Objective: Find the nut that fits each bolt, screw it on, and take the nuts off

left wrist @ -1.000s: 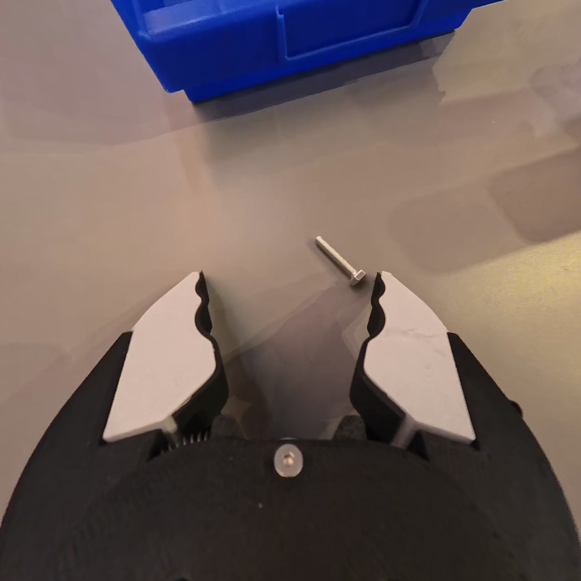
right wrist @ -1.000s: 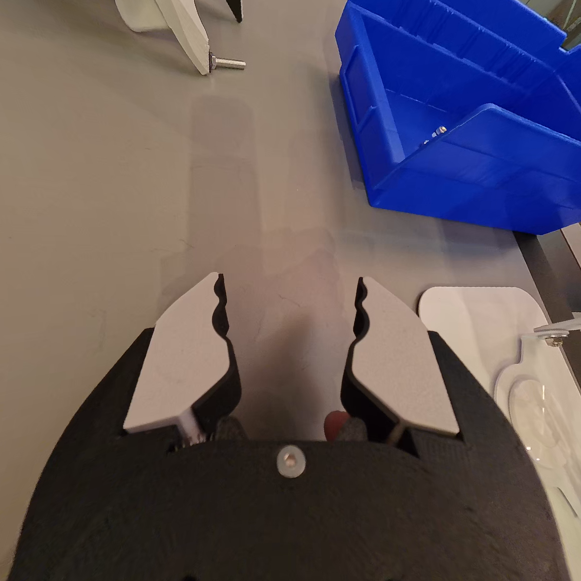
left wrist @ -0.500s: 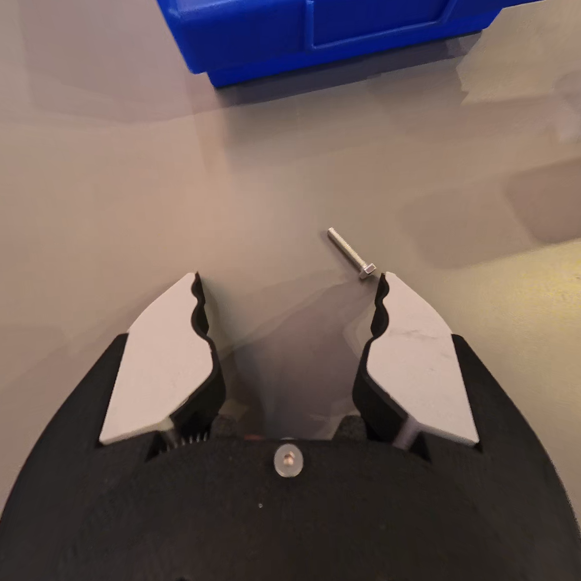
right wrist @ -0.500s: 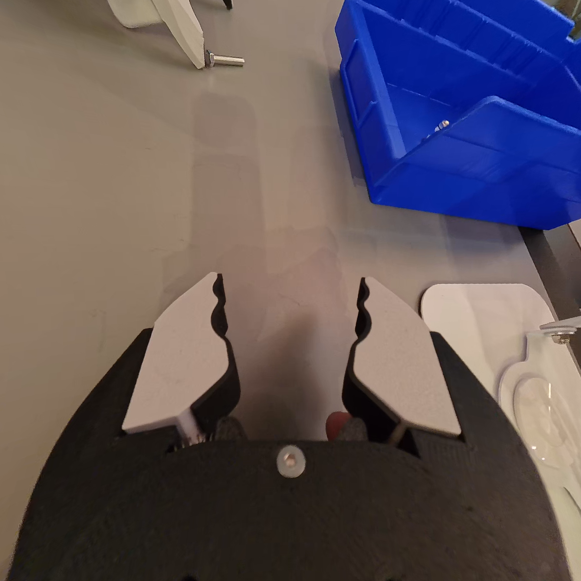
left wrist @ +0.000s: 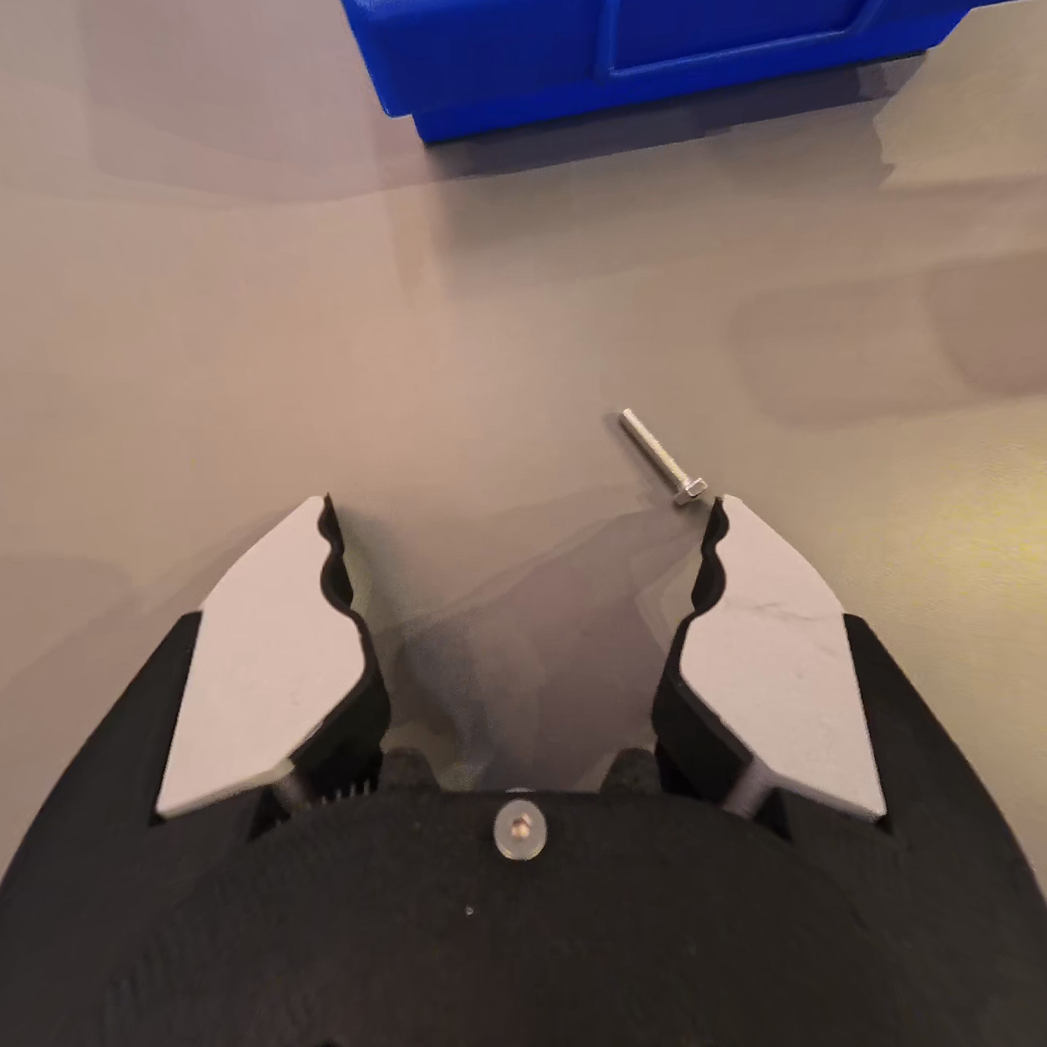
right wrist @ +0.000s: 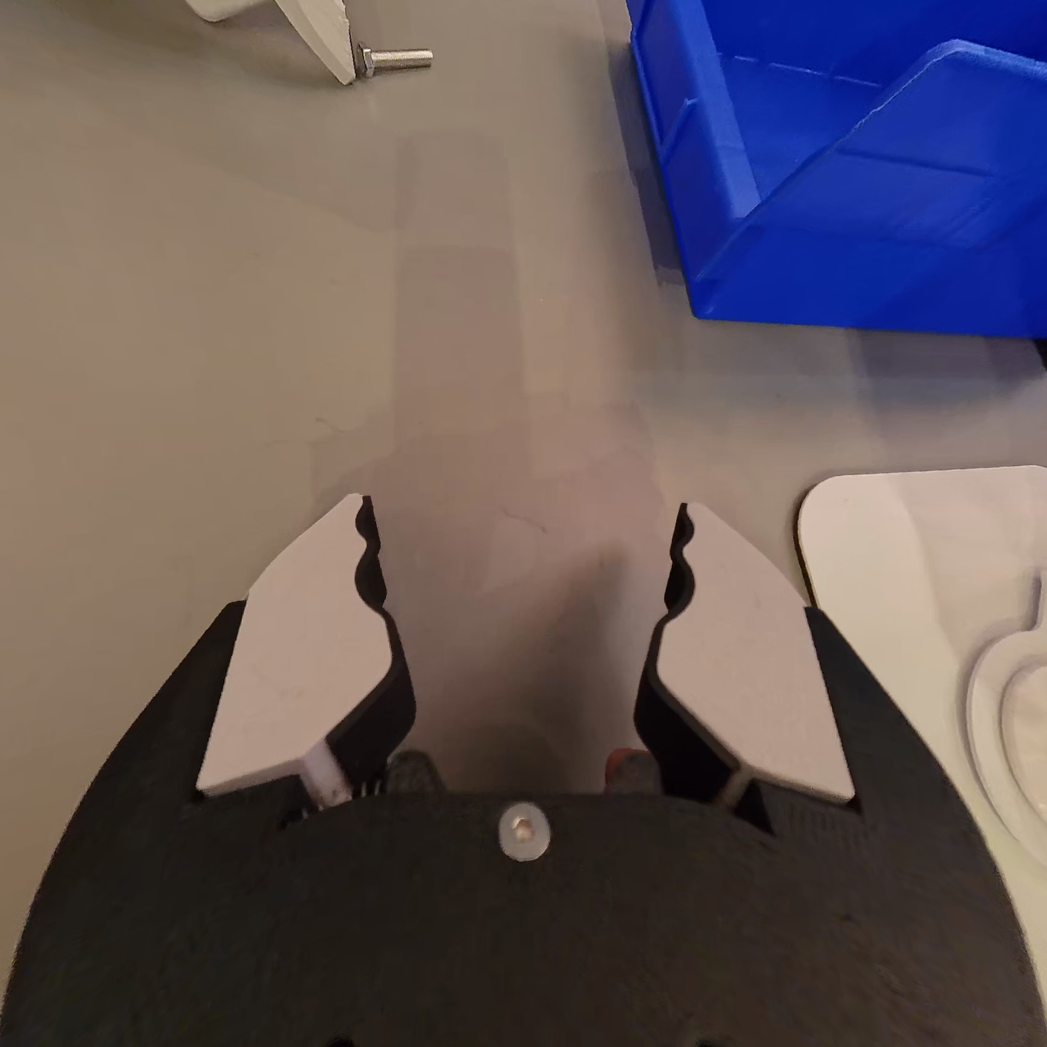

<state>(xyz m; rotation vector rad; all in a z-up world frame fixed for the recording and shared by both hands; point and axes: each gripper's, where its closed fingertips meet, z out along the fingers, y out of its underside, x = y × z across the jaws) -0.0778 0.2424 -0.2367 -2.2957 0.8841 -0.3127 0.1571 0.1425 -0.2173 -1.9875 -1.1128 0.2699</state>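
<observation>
Blue bin (left wrist: pixel 651 56) sits far side of the table (left wrist: pixel 283 340), shifted right in left view since a second ago. Both sets of jaws widened: left gripper (left wrist: pixel 524 498) and right gripper (right wrist: pixel 524 501) released, empty. Bolt (left wrist: pixel 660 456) lies bare just beyond left gripper's right fingertip (left wrist: pixel 731 510). No nut visible; matching not started.

The setting reads as a workshop or lab bench rather than a home. A smooth grey desk (right wrist: pixel 226 283) carries a blue plastic parts bin (right wrist: pixel 850 170) of the open-fronted, stackable kind used for sorting hardware, and a loose steel hex bolt (left wrist: pixel 660 456) lies on the bare surface. A white flat plate with rounded corners (right wrist: pixel 906 538) sits at the desk's edge beside clear plastic shapes.
</observation>
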